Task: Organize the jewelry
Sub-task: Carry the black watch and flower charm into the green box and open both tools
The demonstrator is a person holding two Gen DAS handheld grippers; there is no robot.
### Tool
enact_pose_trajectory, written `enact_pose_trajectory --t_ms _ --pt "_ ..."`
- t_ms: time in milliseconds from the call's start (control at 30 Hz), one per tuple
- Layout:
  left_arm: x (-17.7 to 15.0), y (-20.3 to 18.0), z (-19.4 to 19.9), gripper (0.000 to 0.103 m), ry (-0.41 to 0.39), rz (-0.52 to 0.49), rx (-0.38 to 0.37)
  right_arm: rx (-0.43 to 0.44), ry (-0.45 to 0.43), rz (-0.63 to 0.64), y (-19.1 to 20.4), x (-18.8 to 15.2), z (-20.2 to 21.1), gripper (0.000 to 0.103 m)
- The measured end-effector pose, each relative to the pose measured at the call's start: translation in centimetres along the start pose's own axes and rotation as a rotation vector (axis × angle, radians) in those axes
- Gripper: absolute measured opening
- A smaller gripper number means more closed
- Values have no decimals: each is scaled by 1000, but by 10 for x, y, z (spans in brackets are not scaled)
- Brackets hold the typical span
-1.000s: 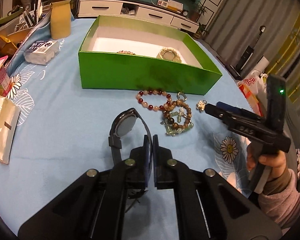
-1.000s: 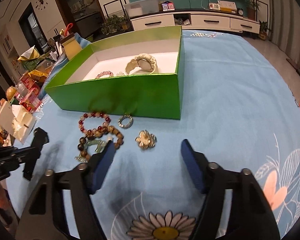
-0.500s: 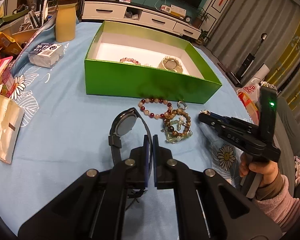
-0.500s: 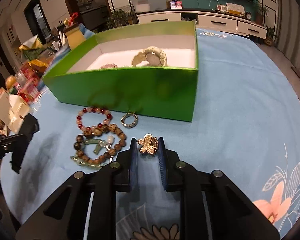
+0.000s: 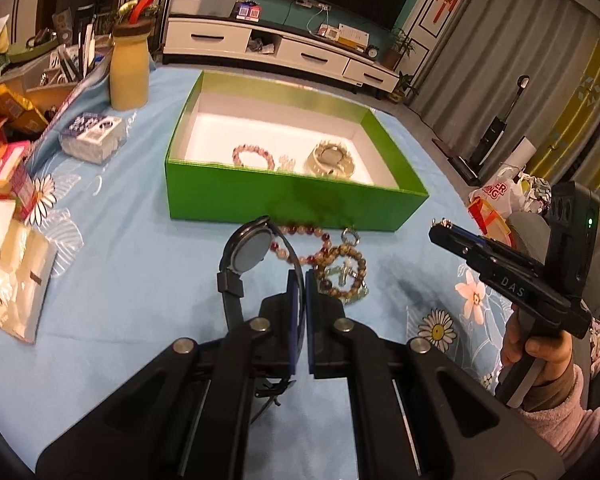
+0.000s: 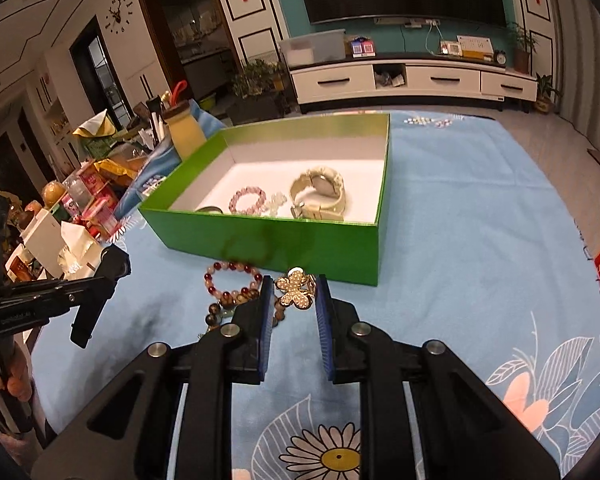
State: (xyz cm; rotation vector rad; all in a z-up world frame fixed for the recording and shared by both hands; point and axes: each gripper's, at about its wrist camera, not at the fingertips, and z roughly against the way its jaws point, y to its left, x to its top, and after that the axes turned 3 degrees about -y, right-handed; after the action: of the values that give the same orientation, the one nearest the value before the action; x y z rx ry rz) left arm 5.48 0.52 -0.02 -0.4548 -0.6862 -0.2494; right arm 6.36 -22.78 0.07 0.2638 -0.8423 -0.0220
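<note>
left gripper (image 5: 301,276) is clamped on the strap of 1 black watch (image 5: 249,246), watch face up off the blue flowered tablecloth (image 5: 112,264). right gripper (image 6: 293,292) is narrow, pads pinching 1 gold butterfly brooch (image 6: 296,290), held in front of the box's near wall.

green box (image 6: 268,240) is open, white inside. counted in it: 1 pink bead bracelet (image 6: 247,199), 1 cream watch (image 6: 320,192), 1 small pale trinket (image 6: 275,202) between those two, plus 1 partly hidden item at the near wall, can't tell what.

on the cloth just in front of the box: 1 red-and-clear bead bracelet (image 5: 300,236), 1 brown bead bracelet (image 5: 342,270) with a greenish piece lying over it, 1 small metal ring (image 5: 350,236) near the box wall.

far left of the table: 1 yellow bottle (image 5: 129,74), clutter of packets.
</note>
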Motion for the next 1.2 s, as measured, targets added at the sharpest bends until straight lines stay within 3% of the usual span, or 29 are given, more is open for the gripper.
enact_pose_trajectory --t_ms 500,1200 --pt "56 -9 -10 3 -60 -46 -3 -5 -42 10 -2 23 -6 21" --pt "142 22 -102 3 10 16 70 -21 -53 20 -16 67 -51 21"
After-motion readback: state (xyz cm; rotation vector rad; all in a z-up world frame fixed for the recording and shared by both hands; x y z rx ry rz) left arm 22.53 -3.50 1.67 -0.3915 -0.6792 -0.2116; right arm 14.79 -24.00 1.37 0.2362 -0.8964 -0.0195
